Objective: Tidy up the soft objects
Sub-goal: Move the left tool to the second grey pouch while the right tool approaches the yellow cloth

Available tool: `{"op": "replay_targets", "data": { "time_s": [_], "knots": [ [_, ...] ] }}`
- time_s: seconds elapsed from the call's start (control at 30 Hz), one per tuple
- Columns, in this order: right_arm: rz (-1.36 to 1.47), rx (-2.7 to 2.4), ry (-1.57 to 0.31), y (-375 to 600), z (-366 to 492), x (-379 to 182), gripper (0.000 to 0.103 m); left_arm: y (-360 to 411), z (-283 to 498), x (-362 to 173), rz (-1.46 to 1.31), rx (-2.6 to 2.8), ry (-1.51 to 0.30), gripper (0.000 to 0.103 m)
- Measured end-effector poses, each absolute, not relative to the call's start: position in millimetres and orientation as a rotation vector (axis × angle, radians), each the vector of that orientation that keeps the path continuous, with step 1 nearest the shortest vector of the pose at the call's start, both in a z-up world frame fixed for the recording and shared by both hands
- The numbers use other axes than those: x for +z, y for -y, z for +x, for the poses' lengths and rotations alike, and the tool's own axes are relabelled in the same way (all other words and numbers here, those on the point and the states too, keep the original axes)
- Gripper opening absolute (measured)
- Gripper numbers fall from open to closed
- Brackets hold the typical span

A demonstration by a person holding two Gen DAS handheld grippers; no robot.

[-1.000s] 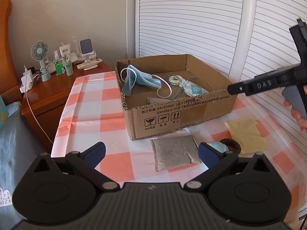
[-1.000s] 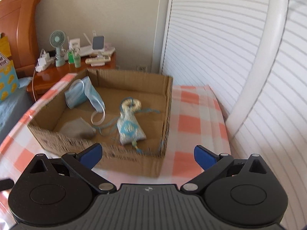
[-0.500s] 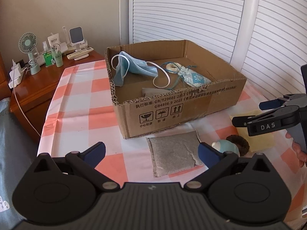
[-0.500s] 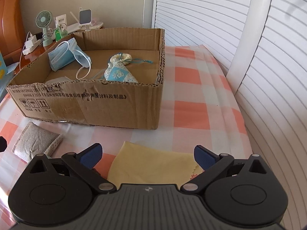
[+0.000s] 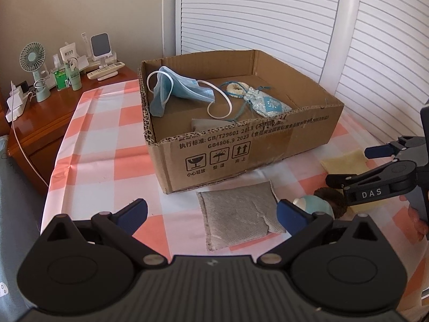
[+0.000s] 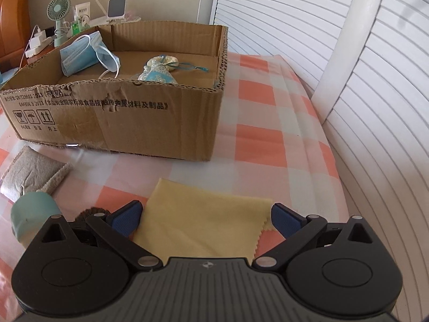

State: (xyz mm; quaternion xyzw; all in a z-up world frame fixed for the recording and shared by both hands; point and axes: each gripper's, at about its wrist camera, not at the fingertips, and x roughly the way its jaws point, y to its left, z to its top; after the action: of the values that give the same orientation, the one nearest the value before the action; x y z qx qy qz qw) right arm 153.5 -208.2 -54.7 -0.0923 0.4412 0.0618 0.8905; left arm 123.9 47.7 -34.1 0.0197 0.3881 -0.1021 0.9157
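Reaching for the thin pale-yellow cloth (image 6: 203, 220) looks like the step in hand: the right claw (image 6: 205, 216) hovers just over it at the bottom centre of the right wrist view, blue pads spread wide on either side of the cloth and gripping nothing. To do it well, I would lower the pads onto the checked orange-and-white surface (image 6: 257, 139), pinch a fold near the middle rather than the zigzag edge, then lift clear of the wall of the open brown cardboard box (image 6: 128, 123) before letting go inside. The left claw (image 5: 211, 212) is equally wide open and empty, poised low over the flat grey fabric pouch (image 5: 238, 217) at lower centre of the left wrist view. Counting: one box; inside it one blue face mask (image 5: 182, 91), one blue-and-white drawstring sachet (image 5: 264, 103), one cream ring-shaped scrunchie (image 5: 236, 90) and one grey piece (image 5: 201, 126), partly hidden by the front wall. Outside, on the surface: one yellow cloth, one grey pouch, one teal rounded object (image 5: 313, 206) and one dark brown fuzzy ring (image 5: 332, 198).
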Motion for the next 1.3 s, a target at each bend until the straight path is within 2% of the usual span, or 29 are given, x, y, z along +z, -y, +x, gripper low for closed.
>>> {"op": "replay_targets", "data": {
  "time_s": [0.43,0.97,1.3],
  "knots": [
    [-0.102,0.106,-0.933,242,128,-56,0.103,-36,118,-36,0.069,-0.213,-0.813,0.102],
    [-0.086,0.101,-0.885,245,118,-58,0.103,-21,164,-64,0.015,-0.235,-0.875,0.102],
    [-0.103,0.146,-0.870,247,118,-59,0.103,-44,165,-71,0.053,-0.148,-0.908,0.102]
  ]
}}
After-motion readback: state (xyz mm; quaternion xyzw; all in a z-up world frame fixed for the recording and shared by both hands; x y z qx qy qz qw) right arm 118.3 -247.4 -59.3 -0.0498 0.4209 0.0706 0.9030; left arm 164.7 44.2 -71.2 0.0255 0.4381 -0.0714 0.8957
